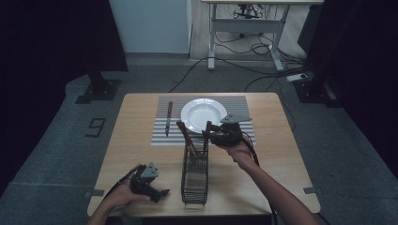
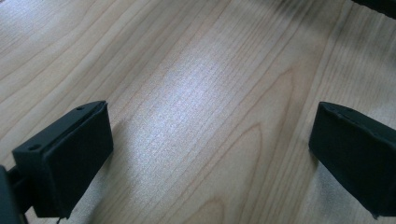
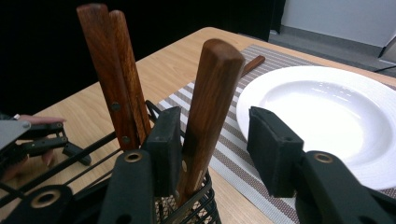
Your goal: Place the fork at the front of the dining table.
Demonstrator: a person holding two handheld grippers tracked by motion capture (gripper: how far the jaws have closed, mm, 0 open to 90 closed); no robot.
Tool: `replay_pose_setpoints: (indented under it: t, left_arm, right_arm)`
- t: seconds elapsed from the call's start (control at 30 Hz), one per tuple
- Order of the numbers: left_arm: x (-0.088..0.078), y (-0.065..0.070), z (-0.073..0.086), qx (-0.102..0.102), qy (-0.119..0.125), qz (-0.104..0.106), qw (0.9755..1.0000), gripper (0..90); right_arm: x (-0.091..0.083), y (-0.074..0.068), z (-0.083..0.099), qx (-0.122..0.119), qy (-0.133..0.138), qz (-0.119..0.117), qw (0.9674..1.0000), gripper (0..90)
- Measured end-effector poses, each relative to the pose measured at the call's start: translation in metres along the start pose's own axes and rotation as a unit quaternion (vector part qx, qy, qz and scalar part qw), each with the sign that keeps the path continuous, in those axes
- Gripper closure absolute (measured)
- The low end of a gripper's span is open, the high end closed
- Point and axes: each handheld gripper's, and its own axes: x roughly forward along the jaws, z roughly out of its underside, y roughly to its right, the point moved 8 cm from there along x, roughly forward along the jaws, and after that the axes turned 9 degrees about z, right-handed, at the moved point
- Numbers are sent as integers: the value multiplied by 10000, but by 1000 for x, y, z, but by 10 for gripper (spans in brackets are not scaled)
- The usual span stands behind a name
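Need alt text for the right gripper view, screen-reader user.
The right gripper has its two black jaws around a wooden utensil handle standing in a wire mesh caddy; one pad touches it, the other stands clear. Two more wooden handles stand behind, and a white plate sits on a striped placemat on the wooden table.

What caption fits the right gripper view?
Right gripper straddling a wooden-handled utensil in the wire basket, beside the white plate.

The high view is dim, with dark side edges. Soft glare sheens the pale wooden table (image 2: 196, 93) in the left gripper view. In the right gripper view the round white plate (image 3: 327, 112) is bright and the nearest black jaws slightly blurred.
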Motion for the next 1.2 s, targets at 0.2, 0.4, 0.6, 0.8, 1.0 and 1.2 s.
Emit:
replay_pose_setpoints:
  t: [0.2,0.4,0.6,0.8,1.0,1.2]
  left_arm:
    - [0,0,0,1,-1,0,10000,0]
    - [0,0,0,8,-2,7,10000,0]
    - [0,0,0,10,-4,7,10000,0]
    - [0,0,0,9,-3,7,10000,0]
    - [0,0,0,8,-3,6,10000,0]
    - [0,0,0,19,-14,9,10000,0]
  right_arm:
    - [-1,-4,0,64,49,-166,9998,707]
    - [-2,-5,-1,153,109,-280,9994,739]
    - [-4,-5,-2,273,141,-380,9988,763]
    - [-11,-8,-7,285,293,-454,9981,786]
    - [-18,-10,-13,250,422,-455,9978,794]
    - [-31,-9,-23,245,678,-491,9962,797]
